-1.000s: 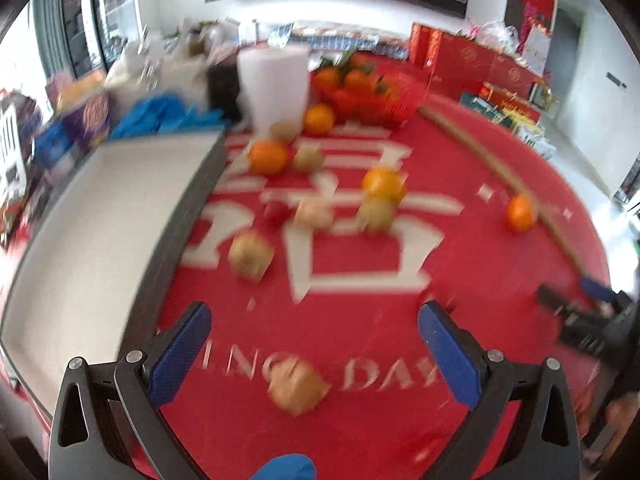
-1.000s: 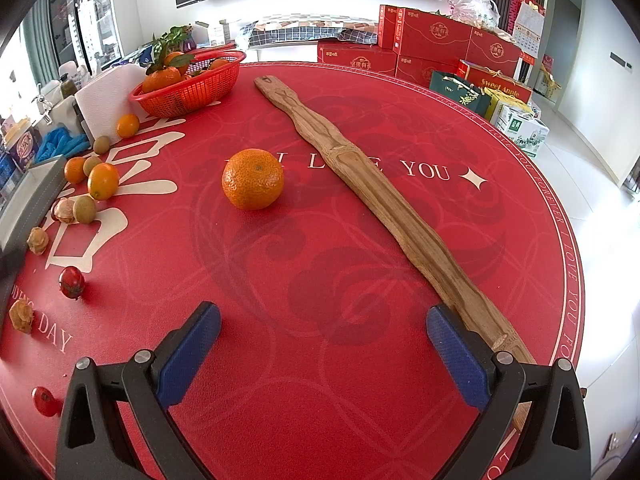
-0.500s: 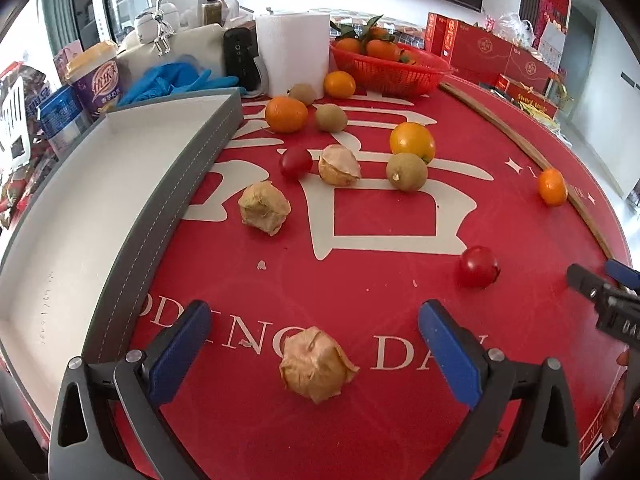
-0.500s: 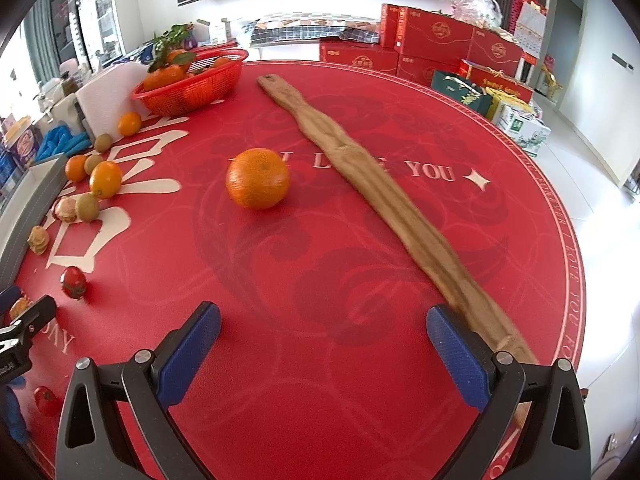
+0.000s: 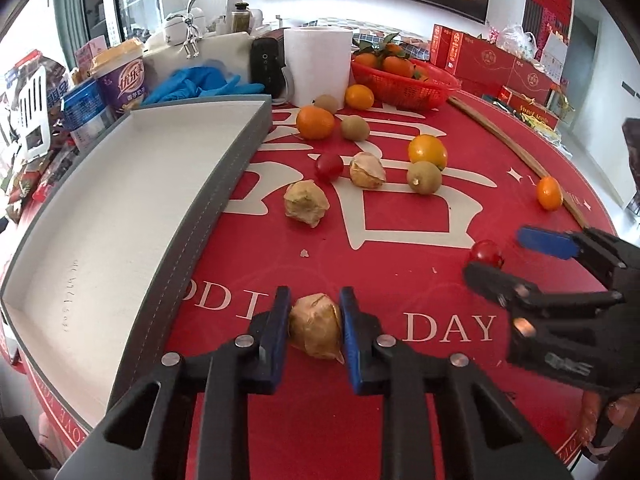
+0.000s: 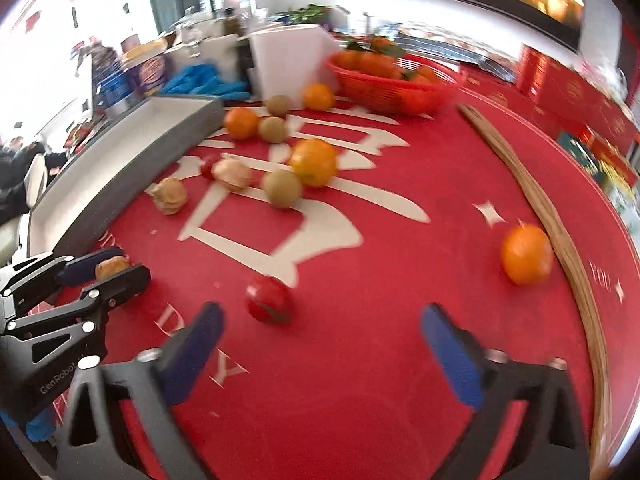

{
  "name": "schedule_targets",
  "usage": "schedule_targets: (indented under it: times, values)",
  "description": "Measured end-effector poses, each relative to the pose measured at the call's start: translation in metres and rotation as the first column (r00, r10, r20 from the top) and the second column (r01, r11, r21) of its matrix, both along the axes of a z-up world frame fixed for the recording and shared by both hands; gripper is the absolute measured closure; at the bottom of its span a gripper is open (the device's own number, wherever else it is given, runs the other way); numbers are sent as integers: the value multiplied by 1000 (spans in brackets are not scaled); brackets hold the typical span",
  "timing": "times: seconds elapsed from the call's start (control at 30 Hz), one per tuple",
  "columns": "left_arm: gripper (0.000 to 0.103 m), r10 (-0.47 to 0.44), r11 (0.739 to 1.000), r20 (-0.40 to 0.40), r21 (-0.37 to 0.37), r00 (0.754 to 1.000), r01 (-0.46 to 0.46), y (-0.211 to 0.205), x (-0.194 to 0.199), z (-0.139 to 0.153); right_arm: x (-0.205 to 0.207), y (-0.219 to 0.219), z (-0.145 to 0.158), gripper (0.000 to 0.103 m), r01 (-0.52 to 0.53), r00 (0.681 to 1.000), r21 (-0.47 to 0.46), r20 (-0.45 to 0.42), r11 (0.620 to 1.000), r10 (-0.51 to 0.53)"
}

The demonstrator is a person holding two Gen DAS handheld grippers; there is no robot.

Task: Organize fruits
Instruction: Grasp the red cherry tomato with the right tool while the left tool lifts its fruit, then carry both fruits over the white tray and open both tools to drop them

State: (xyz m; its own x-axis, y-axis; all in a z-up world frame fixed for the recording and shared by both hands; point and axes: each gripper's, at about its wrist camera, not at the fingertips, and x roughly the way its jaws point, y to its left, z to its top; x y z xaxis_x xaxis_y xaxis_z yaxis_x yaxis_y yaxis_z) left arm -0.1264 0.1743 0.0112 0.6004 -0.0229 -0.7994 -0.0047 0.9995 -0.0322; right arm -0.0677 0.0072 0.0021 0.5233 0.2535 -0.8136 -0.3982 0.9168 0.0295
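Left hand-held gripper [image 5: 314, 334] clamps the papery tan husk fruit [image 5: 315, 326] beside the grey tray [image 5: 224, 184]; squeezing harder could crush it. Right hand-held gripper [image 6: 320, 336] is closing, nothing between its pads.

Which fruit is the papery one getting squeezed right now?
Find the long grey tray on the red table. Near its close end, the left hand-held gripper pinches one husk fruit. Two other papery ones lie loose further up; only this one sits between blue pads.
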Motion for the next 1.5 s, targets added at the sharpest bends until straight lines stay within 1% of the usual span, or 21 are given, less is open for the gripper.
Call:
schedule_targets:
  times: [0.03, 0.07, 0.1, 0.13, 0.2, 0.37, 0.47, 0.6, 0.8, 0.9, 1.0, 1.1, 1.3, 1.5]
  values:
    - [77, -4, 1000, 2, -9, 1000, 4, 1, -1, 0, 0, 5, -1, 37, -1, 1000, -29, 9, 1000, 2]
    - [77, -11, 1000, 4, -18, 1000, 11, 1, -3, 0, 0, 9, -1, 53, -9, 1000, -44, 22, 999, 10]
    - [77, -18, 999, 4, -28, 1000, 19, 1, -4, 0, 1, 11, 1, 63, -9, 1000, -42, 23, 999, 10]
    - [77, -25, 999, 2, -41, 1000, 25, 2, -5, 1, 0, 11, 2, 81, -8, 1000, -39, 22, 999, 9]
    - [77, -37, 997, 6, -63, 999, 37, 2, -8, 3, 1, 5, 4, 81, 6, 1000, -20, 7, 1000, -6]
    - [77, -51, 994, 50, -93, 997, 55, 7, -14, 17, 7, -10, 8, 81, 44, 998, 68, -57, 997, -40]
    - [77, -47, 993, 84, -104, 995, 56, 14, -17, 28, 8, -12, 12, 81, 54, 996, 97, -79, 994, -46]
    - [77, -26, 993, 124, -109, 992, 39, 28, -23, 41, 9, -5, 19, 81, 46, 996, 112, -86, 993, -36]
    - [77, 38, 995, 153, -99, 987, -23, 58, -27, 50, 10, 24, 27, 81, -2, 998, 99, -67, 995, 8]
    - [77, 74, 993, 162, -105, 984, -57, 74, -29, 52, 9, 41, 31, 81, -34, 998, 92, -58, 995, 40]
    - [77, 111, 991, 171, -89, 979, -97, 89, -32, 54, 10, 58, 33, 81, -65, 996, 81, -49, 995, 69]
    - [77, 145, 987, 182, -90, 972, -131, 105, -33, 56, 10, 74, 37, 81, -93, 994, 76, -42, 993, 96]
    - [77, 196, 980, 190, -64, 962, -187, 127, -32, 53, 12, 110, 47, 81, -155, 987, 80, -34, 985, 158]
    - [77, 237, 972, 164, -40, 957, -234, 144, -28, 43, 12, 149, 51, 81, -222, 974, 78, -32, 972, 225]
